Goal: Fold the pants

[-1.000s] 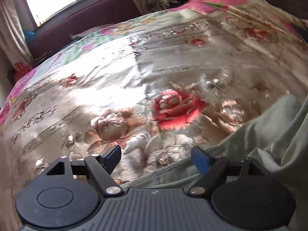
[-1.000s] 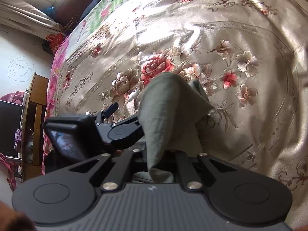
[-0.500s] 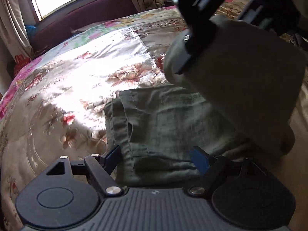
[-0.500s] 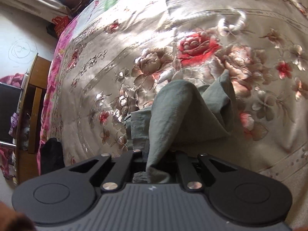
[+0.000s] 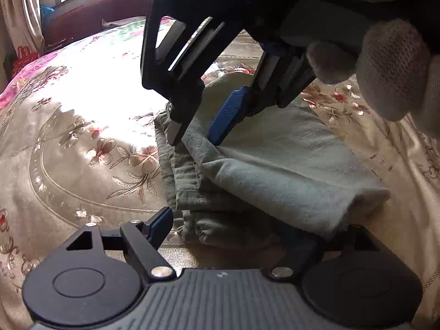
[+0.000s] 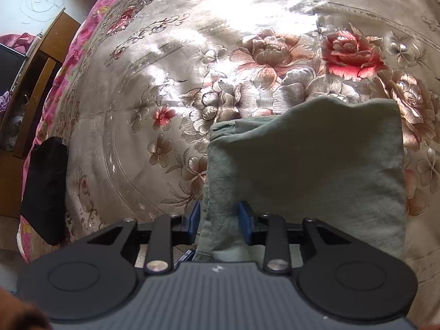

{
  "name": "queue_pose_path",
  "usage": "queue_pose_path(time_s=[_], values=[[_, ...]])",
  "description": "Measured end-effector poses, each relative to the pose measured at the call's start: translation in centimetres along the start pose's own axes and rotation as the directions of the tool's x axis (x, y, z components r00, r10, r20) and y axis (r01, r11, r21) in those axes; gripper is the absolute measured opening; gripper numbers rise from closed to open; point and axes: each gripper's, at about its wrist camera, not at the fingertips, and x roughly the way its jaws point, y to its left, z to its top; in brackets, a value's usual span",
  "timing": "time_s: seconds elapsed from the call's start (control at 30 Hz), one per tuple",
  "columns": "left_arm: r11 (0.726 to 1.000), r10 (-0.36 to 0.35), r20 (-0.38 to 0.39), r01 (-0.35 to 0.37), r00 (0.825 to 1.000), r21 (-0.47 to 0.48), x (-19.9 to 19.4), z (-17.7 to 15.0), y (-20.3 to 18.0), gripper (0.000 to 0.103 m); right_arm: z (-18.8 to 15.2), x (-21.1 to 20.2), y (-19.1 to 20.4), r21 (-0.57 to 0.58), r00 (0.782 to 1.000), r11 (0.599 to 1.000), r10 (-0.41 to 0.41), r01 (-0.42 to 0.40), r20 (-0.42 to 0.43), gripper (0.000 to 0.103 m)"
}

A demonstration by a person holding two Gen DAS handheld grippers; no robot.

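Observation:
The grey-green pants (image 5: 275, 165) lie folded in layers on the floral bedspread (image 5: 82, 137); they also show in the right wrist view (image 6: 316, 165). My left gripper (image 5: 233, 228) is open at the near edge of the pile; its right finger is hidden under the top fold. My right gripper (image 6: 218, 221) has its blue pads (image 6: 244, 220) a little apart around the edge of the top layer. It shows from outside in the left wrist view (image 5: 198, 129), jaws parted over the cloth, held by a gloved hand (image 5: 385, 63).
A black object (image 6: 45, 189) lies at the bed's left edge. A wooden cabinet (image 6: 30, 88) stands beside the bed. A dark red headboard (image 5: 96, 13) and a window are at the far end.
The right gripper carried the pant fold over and down onto the pile, then its jaws parted. The left gripper moved back to the pile's near edge.

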Motion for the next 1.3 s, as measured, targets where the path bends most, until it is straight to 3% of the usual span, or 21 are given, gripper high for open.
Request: queue_pose_path(time_s=[0.1,0.17,0.37,0.57,0.7,0.77,0.87,0.93,1.0,1.07,1.13,1.2,1.3], values=[[0.998,-0.024,0.002,0.024,1.000,-0.050,-0.6,-0.1,0.9,0.094,1.0,0.1,-0.4,-0.030,0.998,0.997,-0.064,0.064,0.004,0.036],[0.994,-0.048,-0.001,0.048,0.999,-0.098,-0.8,0.1,1.5,0.094,1.9,0.3,-0.2,-0.039,0.997,0.996,-0.080,0.079,-0.007,0.044],[0.973,-0.086,-0.007,0.082,0.996,-0.217,-2.5,0.2,2.5,0.094,2.7,0.8,2.6,-0.187,0.991,0.973,-0.135,0.137,0.024,0.048],[0.960,-0.075,-0.027,0.065,0.997,-0.274,-5.0,0.0,3.5,0.094,3.9,3.2,2.0,-0.208,0.986,0.965,-0.167,0.158,-0.023,0.048],[0.932,-0.119,-0.021,0.104,0.993,-0.347,-6.0,0.8,3.3,0.094,3.9,3.2,1.4,-0.248,0.988,0.959,-0.151,0.137,-0.039,0.043],[0.934,-0.132,-0.029,0.114,0.991,-0.339,-5.9,1.1,2.5,0.097,4.2,2.7,0.6,-0.225,0.991,0.968,-0.122,0.107,-0.051,0.025],[0.961,-0.085,-0.078,0.061,0.993,-0.269,-3.6,1.3,0.5,0.097,4.6,1.8,-0.6,-0.156,0.996,0.986,-0.063,0.052,-0.067,0.014],[0.973,-0.056,-0.112,0.029,0.992,-0.229,-1.9,1.5,-0.6,0.096,4.8,1.3,-1.4,-0.110,0.998,0.994,-0.016,0.009,-0.065,0.015],[0.981,-0.034,-0.141,0.006,0.989,-0.193,-0.7,1.6,-1.7,0.091,4.8,1.3,-2.0,-0.094,0.997,0.996,0.000,-0.007,-0.079,0.022],[0.983,-0.035,-0.157,0.006,0.987,-0.182,-0.4,1.6,-2.2,0.087,4.5,1.5,-2.0,-0.123,0.995,0.992,-0.003,-0.009,-0.100,0.037],[0.983,-0.049,-0.172,0.017,0.984,-0.184,-0.4,1.3,-2.5,0.082,4.0,1.9,-1.7,-0.159,0.993,0.987,-0.019,0.000,-0.117,0.040],[0.986,-0.050,-0.195,0.017,0.979,-0.165,-0.2,1.1,-2.9,0.066,3.5,1.7,-1.5,-0.166,0.990,0.986,-0.018,-0.005,-0.138,0.042],[0.985,-0.047,-0.199,0.012,0.979,-0.171,-0.2,1.1,-3.1,0.063,3.1,1.0,-1.9,-0.172,0.994,0.985,-0.016,-0.003,-0.108,0.040]])
